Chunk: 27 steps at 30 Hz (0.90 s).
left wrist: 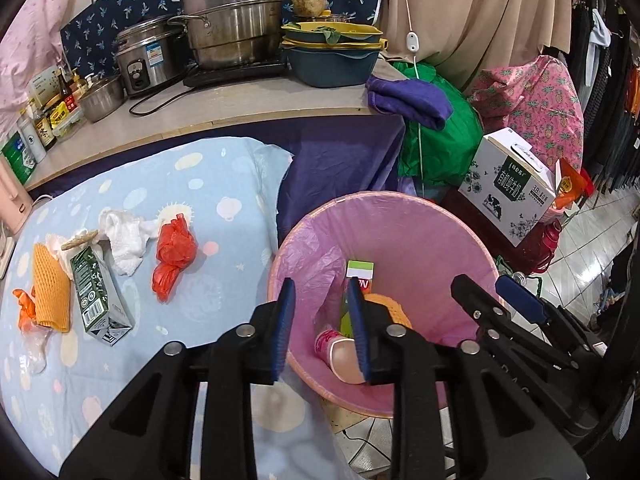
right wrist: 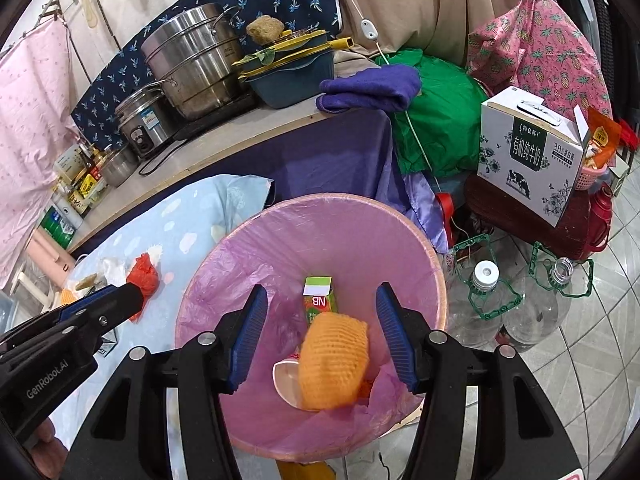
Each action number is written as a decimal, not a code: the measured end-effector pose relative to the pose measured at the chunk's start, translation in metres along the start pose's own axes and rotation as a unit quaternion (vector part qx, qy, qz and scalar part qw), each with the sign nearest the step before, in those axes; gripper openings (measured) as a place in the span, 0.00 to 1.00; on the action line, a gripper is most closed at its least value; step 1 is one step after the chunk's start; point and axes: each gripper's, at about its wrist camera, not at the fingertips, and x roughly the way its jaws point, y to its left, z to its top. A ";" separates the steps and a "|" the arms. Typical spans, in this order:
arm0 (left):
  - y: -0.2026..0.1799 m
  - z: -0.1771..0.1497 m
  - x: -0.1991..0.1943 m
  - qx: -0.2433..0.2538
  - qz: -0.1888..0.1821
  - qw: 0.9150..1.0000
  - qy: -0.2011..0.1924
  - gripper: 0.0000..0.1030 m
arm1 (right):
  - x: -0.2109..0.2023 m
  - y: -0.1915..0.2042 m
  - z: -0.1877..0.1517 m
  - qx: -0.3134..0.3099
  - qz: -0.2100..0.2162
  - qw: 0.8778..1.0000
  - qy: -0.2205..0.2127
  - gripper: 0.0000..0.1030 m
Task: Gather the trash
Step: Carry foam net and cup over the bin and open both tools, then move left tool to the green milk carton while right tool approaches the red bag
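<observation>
A pink-lined trash bin point(left wrist: 404, 204) point(right wrist: 344, 202) stands beside the blue spotted table cloth point(left wrist: 208, 184). My left gripper point(left wrist: 320, 332) is open over the bin's near left rim, nothing between its pads. My right gripper point(right wrist: 324, 336) is open above the bin; a blurred orange foam net point(right wrist: 334, 364) sits loose between its fingers, touching neither pad. In the bin lie a juice carton point(right wrist: 320, 300) and a cup point(right wrist: 286, 380). On the cloth lie a red plastic bag point(left wrist: 174, 252), white tissue point(left wrist: 124, 240), a green carton point(left wrist: 98, 296) and another orange foam net point(left wrist: 50, 284).
A counter point(left wrist: 240, 108) behind the table holds steel pots point(left wrist: 232, 16), a rice cooker and stacked basins. A white milk box point(right wrist: 532, 152) and green bag stand right of the bin. Empty clear bottles point(right wrist: 484, 304) rest on the tiled floor.
</observation>
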 end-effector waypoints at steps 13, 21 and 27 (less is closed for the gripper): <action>0.015 -0.006 -0.005 -0.016 0.003 1.000 0.002 0.28 | -0.003 0.023 -0.003 -0.021 0.012 1.000 0.002 0.54; 0.051 -0.019 -0.011 -0.049 0.024 0.998 0.007 0.33 | 0.000 0.054 -0.010 -0.047 0.029 0.998 0.012 0.54; 0.092 -0.033 -0.018 -0.090 0.056 0.994 0.011 0.48 | 0.008 0.088 -0.020 -0.074 0.049 0.996 0.026 0.54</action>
